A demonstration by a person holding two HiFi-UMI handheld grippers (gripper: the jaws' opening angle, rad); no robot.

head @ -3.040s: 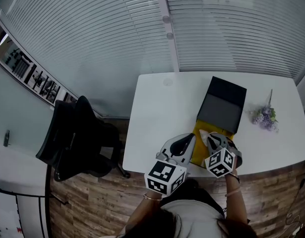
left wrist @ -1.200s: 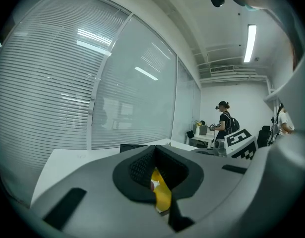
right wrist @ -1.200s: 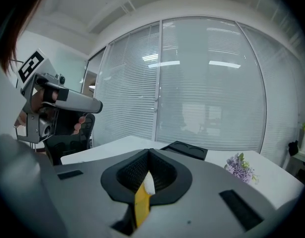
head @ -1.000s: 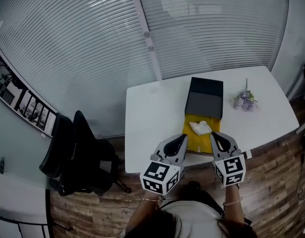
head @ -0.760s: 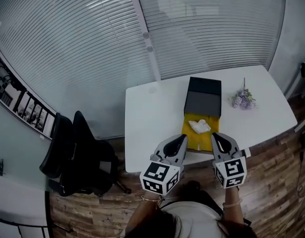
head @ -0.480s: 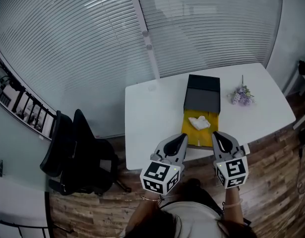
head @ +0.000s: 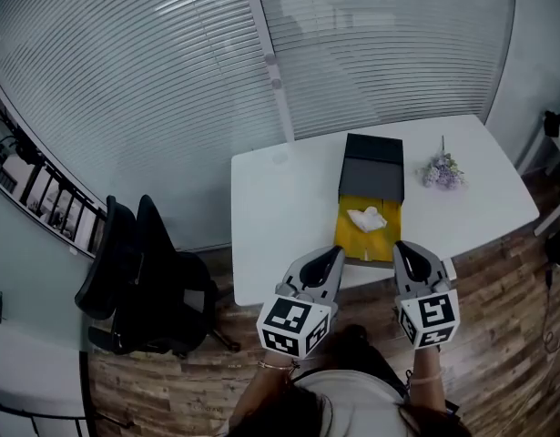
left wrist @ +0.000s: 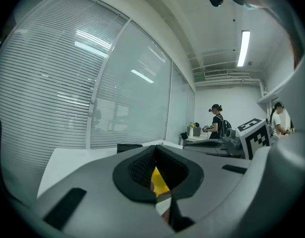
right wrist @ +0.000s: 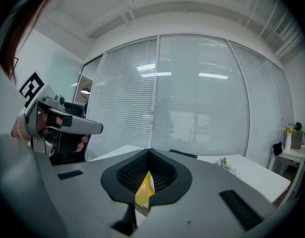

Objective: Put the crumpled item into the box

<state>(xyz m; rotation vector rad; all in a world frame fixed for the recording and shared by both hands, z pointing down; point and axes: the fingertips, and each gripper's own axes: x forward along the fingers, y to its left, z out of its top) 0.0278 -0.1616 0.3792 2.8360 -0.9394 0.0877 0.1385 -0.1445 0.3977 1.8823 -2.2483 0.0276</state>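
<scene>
Both tools are now sitting back off the box they were working over earlier, short of the counter's near edge.
Left tool (head: 332, 256) is hanging with jaws pressed together, gripping nothing. The counter (head: 280, 198) is carrying the open box (head: 349, 237) close to its front edge, the crumpled item (head: 367, 218) lying loose inside. Right tool (head: 403, 249) is likewise closed and empty. Judged risk: a returning tool nudging the box off that edge, or snagging the item out.

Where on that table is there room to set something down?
The table's left half, beside the yellow box, is bare. So is the right front corner, in front of the flowers. The middle is crowded: black lid, box, crumpled paper.
</scene>
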